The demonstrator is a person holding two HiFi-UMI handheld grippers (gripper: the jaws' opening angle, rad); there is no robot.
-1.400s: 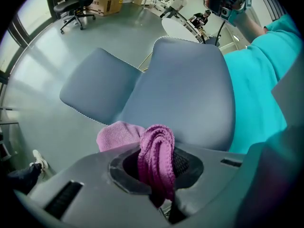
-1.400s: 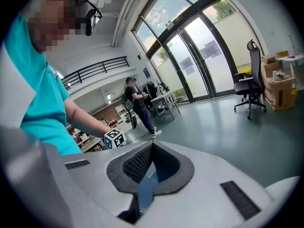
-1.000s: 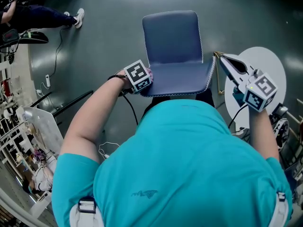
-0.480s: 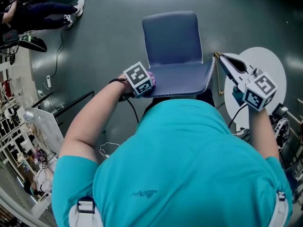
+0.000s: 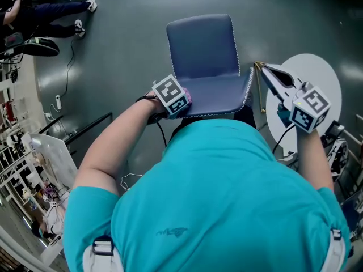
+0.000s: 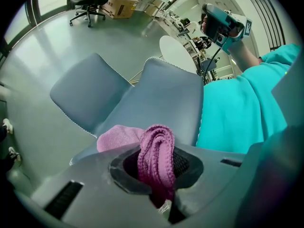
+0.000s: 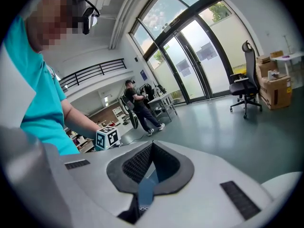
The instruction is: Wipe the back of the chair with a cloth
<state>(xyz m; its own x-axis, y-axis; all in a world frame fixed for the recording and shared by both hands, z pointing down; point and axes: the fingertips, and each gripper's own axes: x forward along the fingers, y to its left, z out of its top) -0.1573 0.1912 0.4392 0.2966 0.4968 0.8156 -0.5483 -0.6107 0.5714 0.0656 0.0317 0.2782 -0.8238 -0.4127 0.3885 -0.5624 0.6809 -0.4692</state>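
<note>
We are clamping a pink knitted cloth (image 6: 155, 153) in the left gripper (image 6: 159, 175), whose jaws are closing on a bunched fold of it. The fold is running lengthwise along the jaws, and a paler flap is spilling out to the left. We are pressing the cloth against the left edge of the chair back (image 5: 218, 92).

The chair (image 5: 201, 44) is blue-grey with white stitching round its rims. Its seat is pointing away from us, and its back is standing nearest our body.

We are holding the right gripper (image 7: 150, 151) off to the right over a round white table (image 5: 323, 78), with its jaws together and nothing between them.

The chair is standing on a smooth grey floor (image 5: 125, 55) in a large hall with tall glass doors (image 7: 199, 56), where an office chair (image 7: 244, 91) and cardboard boxes (image 7: 275, 91) are standing.
</note>
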